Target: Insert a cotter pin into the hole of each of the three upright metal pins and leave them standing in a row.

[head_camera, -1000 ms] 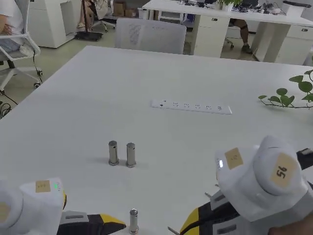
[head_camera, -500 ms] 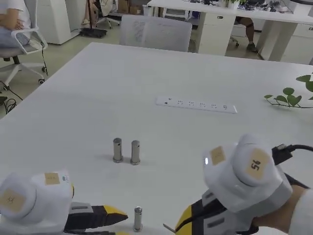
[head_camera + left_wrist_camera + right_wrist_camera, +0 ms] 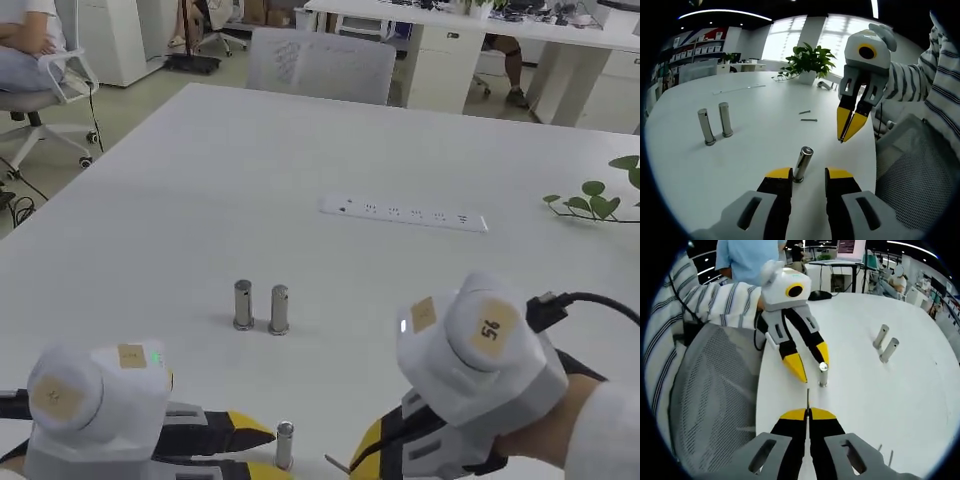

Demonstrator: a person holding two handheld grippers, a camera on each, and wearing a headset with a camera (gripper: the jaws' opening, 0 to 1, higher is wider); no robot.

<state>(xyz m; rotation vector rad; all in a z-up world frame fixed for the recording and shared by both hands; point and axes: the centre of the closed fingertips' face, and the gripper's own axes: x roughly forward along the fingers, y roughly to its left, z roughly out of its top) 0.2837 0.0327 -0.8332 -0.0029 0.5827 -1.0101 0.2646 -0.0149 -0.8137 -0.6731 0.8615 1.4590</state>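
Note:
Two metal pins [image 3: 243,303] [image 3: 279,309] stand upright side by side mid-table. A third pin [image 3: 285,443] stands nearer me, upright at the tips of my left gripper [image 3: 268,450]. In the left gripper view that gripper [image 3: 809,172] is open, one jaw on each side of the pin [image 3: 802,162]. My right gripper [image 3: 365,455] is shut on a thin cotter pin [image 3: 807,400] that sticks out of its tips [image 3: 808,415] and points toward the third pin [image 3: 823,374], a short gap away. The other two pins [image 3: 705,126] [image 3: 725,119] have nothing near them.
Two loose cotter pins [image 3: 805,112] [image 3: 809,120] lie on the table beyond the right gripper [image 3: 847,127]. A white power strip [image 3: 404,214] lies farther back, a plant sprig [image 3: 600,200] at the right edge. The table's near edge and a mesh chair [image 3: 715,390] are close behind the grippers.
My left gripper has come forward until its jaws flank the near pin. The right gripper with the cotter pin has shifted left toward that pin. The head camera also moved.

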